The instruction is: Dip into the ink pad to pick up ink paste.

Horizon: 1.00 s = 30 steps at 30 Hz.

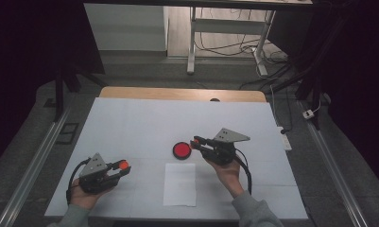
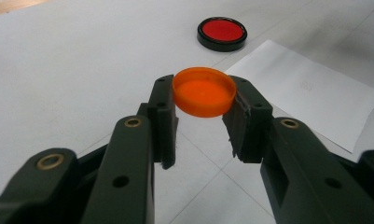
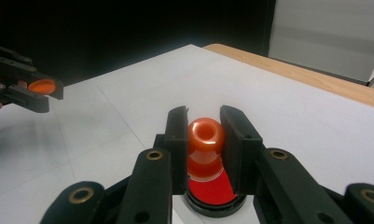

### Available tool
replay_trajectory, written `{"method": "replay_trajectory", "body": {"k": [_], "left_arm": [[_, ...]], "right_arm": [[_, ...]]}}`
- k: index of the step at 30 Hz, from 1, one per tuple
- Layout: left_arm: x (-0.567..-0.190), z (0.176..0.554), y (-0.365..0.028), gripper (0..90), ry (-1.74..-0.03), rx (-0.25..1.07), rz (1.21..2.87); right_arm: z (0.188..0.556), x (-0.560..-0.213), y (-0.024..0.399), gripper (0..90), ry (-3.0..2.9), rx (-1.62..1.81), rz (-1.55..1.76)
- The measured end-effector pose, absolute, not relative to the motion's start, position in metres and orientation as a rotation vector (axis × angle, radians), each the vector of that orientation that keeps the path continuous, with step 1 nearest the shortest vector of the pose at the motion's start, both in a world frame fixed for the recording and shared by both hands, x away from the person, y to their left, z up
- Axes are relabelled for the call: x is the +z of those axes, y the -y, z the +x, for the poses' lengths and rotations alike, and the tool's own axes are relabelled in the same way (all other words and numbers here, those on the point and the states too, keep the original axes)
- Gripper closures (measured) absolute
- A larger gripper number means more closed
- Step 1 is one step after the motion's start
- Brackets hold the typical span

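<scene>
With my left gripper [image 2: 204,114] clamped on the orange cap [image 2: 204,91] and my right gripper [image 3: 206,140] clamped on the orange stamp [image 3: 205,148], I'd press the stamp squarely into the red ink pad [image 3: 215,192] beneath its jaws.

Glossy orange plastic stamp [image 3: 205,140], matt orange plastic cap [image 2: 204,91], smooth white paper sheet [image 1: 179,184], matt black jaws.

one orange cap [image 2: 204,91], one orange stamp [image 3: 206,140], one red ink pad [image 1: 181,150], one paper sheet [image 1: 180,184]
</scene>
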<state>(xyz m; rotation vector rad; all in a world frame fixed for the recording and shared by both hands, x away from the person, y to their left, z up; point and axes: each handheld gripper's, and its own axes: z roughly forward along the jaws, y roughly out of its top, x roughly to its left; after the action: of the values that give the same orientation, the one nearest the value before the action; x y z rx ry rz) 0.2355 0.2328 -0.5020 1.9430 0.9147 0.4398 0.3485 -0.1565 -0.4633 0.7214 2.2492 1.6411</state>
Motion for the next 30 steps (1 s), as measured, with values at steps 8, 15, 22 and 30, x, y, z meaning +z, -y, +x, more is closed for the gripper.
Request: {"method": "replay_trajectory", "body": {"k": [8,15,22,30], "left_arm": [[-0.503,0.236,-0.232,64.8,-0.915,0.436,1.948],[-0.504,0.237,-0.231,64.8,-0.918,0.435,1.949],[-0.504,0.237,-0.231,64.8,-0.919,0.434,1.950],[-0.505,0.238,-0.231,64.8,-0.918,0.428,1.956]], "right_arm": [[0.357,-0.470,0.152,72.3,-2.260,1.622,0.742],[0.362,-0.475,0.149,72.3,-2.267,1.603,0.755],[0.366,-0.480,0.144,72.2,-2.283,1.574,0.754],[0.372,-0.488,0.138,72.3,-2.307,1.555,0.762]]}}
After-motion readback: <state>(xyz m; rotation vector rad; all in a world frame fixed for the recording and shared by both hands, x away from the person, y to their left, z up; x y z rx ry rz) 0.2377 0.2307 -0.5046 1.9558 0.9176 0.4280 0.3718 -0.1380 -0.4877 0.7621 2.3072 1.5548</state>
